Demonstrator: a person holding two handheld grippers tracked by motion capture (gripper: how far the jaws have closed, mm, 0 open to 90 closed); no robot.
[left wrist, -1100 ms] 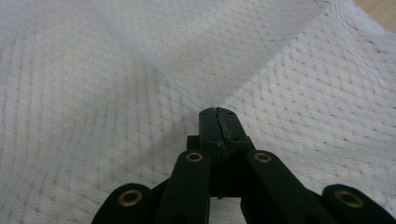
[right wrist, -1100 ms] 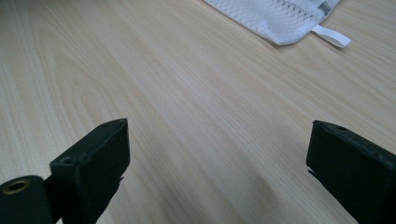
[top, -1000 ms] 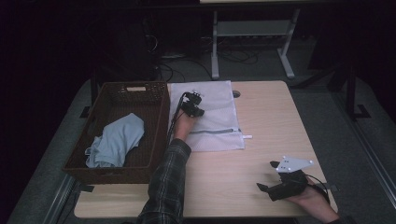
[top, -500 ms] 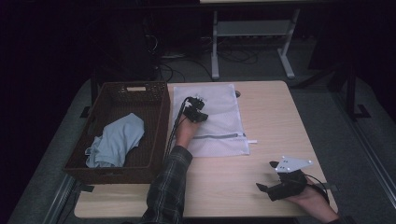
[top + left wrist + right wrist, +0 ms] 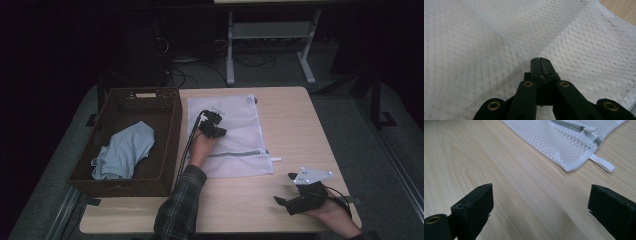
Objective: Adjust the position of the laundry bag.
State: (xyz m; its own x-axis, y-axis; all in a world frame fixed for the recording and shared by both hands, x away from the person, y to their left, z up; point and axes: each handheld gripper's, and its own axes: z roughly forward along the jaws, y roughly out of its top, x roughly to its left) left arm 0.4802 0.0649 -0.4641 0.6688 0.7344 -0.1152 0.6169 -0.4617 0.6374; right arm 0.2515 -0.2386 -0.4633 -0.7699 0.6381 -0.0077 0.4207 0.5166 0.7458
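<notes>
Lying flat on the wooden tabletop point(image 5: 300, 120), the white mesh laundry bag point(image 5: 240, 145) sits just beside a dark wicker basket point(image 5: 165, 145) that holds a light blue garment point(image 5: 125, 150). The left gripper point(image 5: 212, 125) rests over the middle of the bag, its jaws pressed together; in the left gripper view a ridge of mesh rises at their tips, though whether any fabric is caught between them cannot be told. The bag's zipper point(image 5: 574, 126) runs along its near edge, with a white loop tab point(image 5: 602, 163) at the corner. The right gripper point(image 5: 287, 202) lies near the tabletop's front edge, well apart from the bag, jaws spread wide over bare wood.
</notes>
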